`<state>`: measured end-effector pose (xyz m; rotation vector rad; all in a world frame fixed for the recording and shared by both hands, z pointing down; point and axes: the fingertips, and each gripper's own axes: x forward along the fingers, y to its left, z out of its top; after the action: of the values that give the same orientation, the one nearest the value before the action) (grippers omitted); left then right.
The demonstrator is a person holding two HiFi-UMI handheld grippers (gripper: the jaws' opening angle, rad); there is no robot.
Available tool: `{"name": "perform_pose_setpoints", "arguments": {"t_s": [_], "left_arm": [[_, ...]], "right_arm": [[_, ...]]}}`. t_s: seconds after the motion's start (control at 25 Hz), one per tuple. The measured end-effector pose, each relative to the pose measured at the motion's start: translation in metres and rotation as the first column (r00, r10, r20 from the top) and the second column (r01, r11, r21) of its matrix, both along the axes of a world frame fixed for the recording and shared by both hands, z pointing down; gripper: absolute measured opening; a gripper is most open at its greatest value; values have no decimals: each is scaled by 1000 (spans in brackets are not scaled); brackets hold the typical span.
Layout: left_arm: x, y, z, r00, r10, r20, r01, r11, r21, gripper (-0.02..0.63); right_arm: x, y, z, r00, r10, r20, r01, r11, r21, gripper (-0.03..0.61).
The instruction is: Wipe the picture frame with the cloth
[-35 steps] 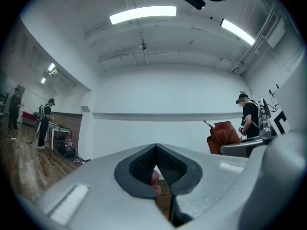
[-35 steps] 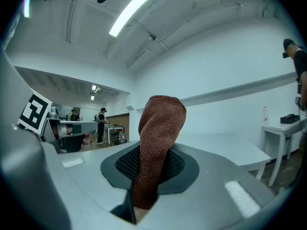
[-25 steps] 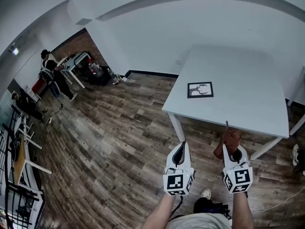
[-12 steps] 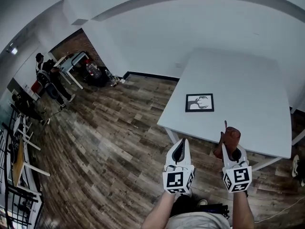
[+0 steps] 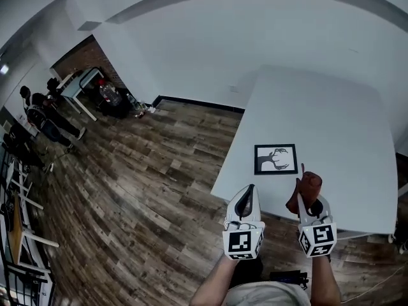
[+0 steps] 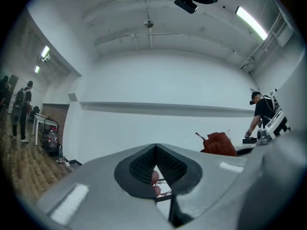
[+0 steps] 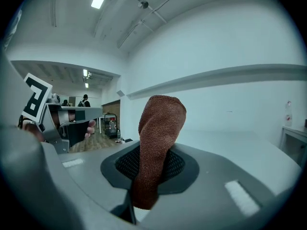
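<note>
**Approach to table, cloth in hand, wipe not begun**

Right gripper (image 5: 311,204): jaws clenched on the cloth (image 7: 157,143). The cloth is a rust-brown knit. It is pinched low between the pads, and a rounded wad stands up above the jaws and leans slightly forward. The grip looks secure; I see no loose tail dangling far.

Left gripper (image 5: 248,192): jaws closed together with nothing between them. Its own view shows the pads meeting, with only a small gap, and a corner of the picture frame is visible through it.

Picture frame (image 5: 276,159): black border, pale print with a dark branching figure. It lies flat on the white table (image 5: 331,107), close to the table's near-left corner. It sits just beyond both grippers and roughly between their lines. Neither gripper touches it, and the cloth is clear of it.

Both grippers are held side by side at the near edge of the table. The left one is over the wood floor (image 5: 127,190) and the right one is about at the table's edge. I cannot tell their height above the tabletop.

Step in hand, as I judge it: closing in on the frame. Nothing of the wiping is done yet.

Next move calls for:
- Carry the right gripper forward and a little left, then lower it until the wad of cloth, not the jaw tips, meets the frame.
- The frame is light and lies loose on a smooth top, so it will likely slide under a stroke. The left gripper should press on or steady one edge first.
- Keep the strokes short, since the frame is near the table's edge.
</note>
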<state>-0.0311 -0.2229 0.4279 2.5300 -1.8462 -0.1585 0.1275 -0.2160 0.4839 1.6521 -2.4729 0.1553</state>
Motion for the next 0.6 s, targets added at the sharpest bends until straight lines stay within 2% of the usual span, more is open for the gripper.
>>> {"name": "perform_pose_setpoints", "arguments": {"t_s": [0.24, 0.6], "left_arm": [[-24, -61, 3, 1000, 21, 10, -21, 1000, -10, 0], [-20, -115, 13, 1000, 26, 15, -25, 999, -19, 0]], "right_arm": [[-28, -57, -1, 1000, 13, -15, -13, 1000, -27, 98], [-42, -114, 22, 999, -30, -16, 28, 991, -132, 98]]}}
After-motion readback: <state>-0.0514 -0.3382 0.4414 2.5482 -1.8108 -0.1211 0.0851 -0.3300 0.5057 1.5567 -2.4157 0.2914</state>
